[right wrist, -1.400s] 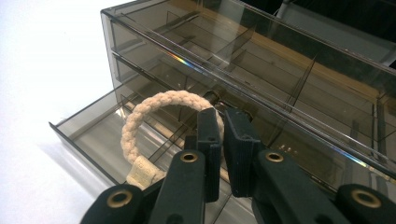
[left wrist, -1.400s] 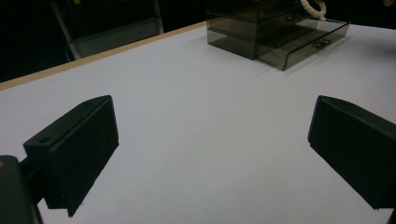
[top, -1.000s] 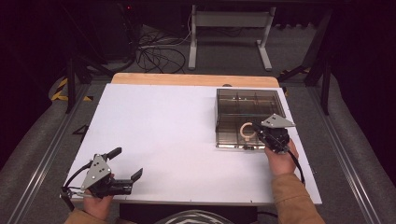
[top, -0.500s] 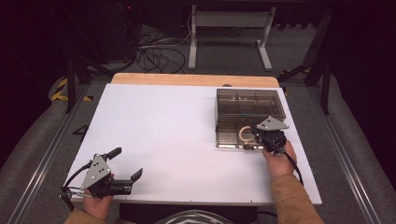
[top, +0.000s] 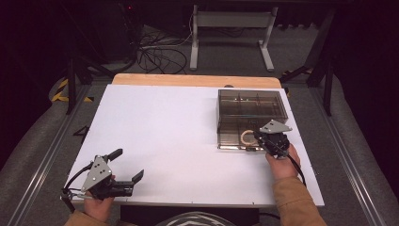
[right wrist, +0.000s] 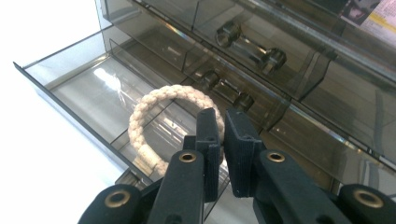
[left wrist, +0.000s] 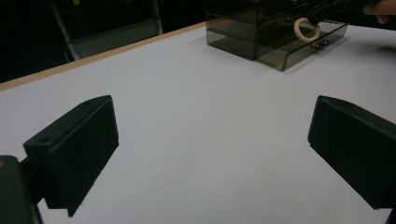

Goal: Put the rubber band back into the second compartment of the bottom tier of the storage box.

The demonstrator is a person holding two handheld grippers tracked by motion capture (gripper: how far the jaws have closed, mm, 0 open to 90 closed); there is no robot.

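Observation:
A cream rope ring [top: 246,137] hangs over the pulled-out bottom drawer [right wrist: 79,84] of a smoked clear drawer box [top: 251,110] at the table's right. My right gripper [top: 258,139] is shut on the ring's right side. In the right gripper view the ring [right wrist: 154,105] runs between the nearly touching jaws of the gripper [right wrist: 222,121]. Whether the ring touches the drawer floor I cannot tell. My left gripper [top: 127,165] rests open near the front left edge, nothing between its jaws [left wrist: 210,149]. From there the ring [left wrist: 306,29] and box [left wrist: 243,28] show far off.
The white table top [top: 179,132] has a wooden strip [top: 188,80] along its far edge. Metal knobs [right wrist: 252,46] stick out from the drawer fronts above the open drawer. Cables [top: 160,56] and a desk frame [top: 230,28] lie on the floor beyond the table.
My right gripper has drifted a little toward the near edge with the ring, which now sits lower over the open drawer. The left gripper has not moved.

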